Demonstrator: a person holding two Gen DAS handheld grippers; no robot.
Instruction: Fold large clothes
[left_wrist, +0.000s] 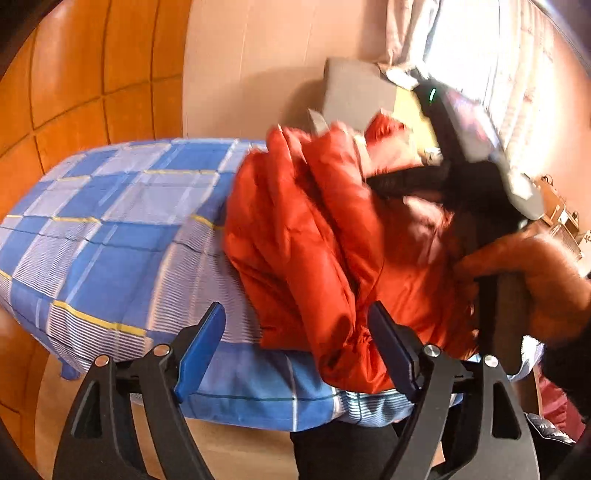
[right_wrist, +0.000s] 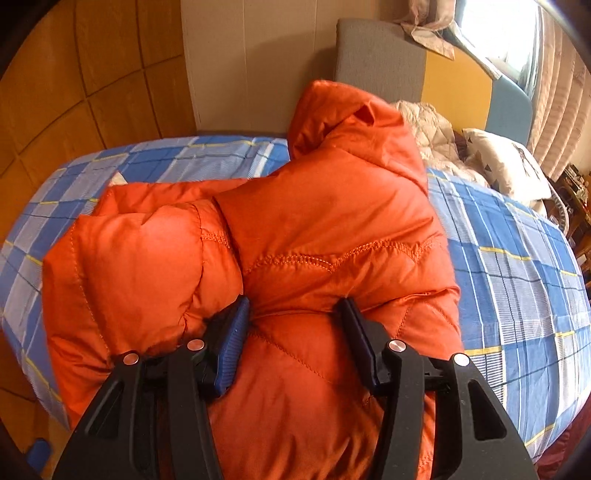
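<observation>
An orange hooded down jacket (right_wrist: 317, 236) lies bunched on a bed covered with a blue checked sheet (right_wrist: 517, 266), its hood toward the grey headboard (right_wrist: 380, 55) and 1 sleeve folded over on the left. The right gripper (right_wrist: 295, 314) presses down into the jacket's lower body, a thick roll of quilted fabric pinched between its 2 jaws, so it holds the jacket at a middling width. In the left wrist view the left gripper (left_wrist: 299, 332) hangs above the near edge of the bed with its jaws spread wide and nothing between them; the jacket (left_wrist: 314, 229) lies just beyond its tips. A person's hand (left_wrist: 535, 280) grips the other tool's handle at the right of that view.

The fold looks partly done: a sleeve is in, yet the body is still a loose heap. The next move likely calls for the free left gripper to take a new hold on an edge or the hem, while the right keeps the bulk pinned, so the puffy fabric does not spring back.
</observation>
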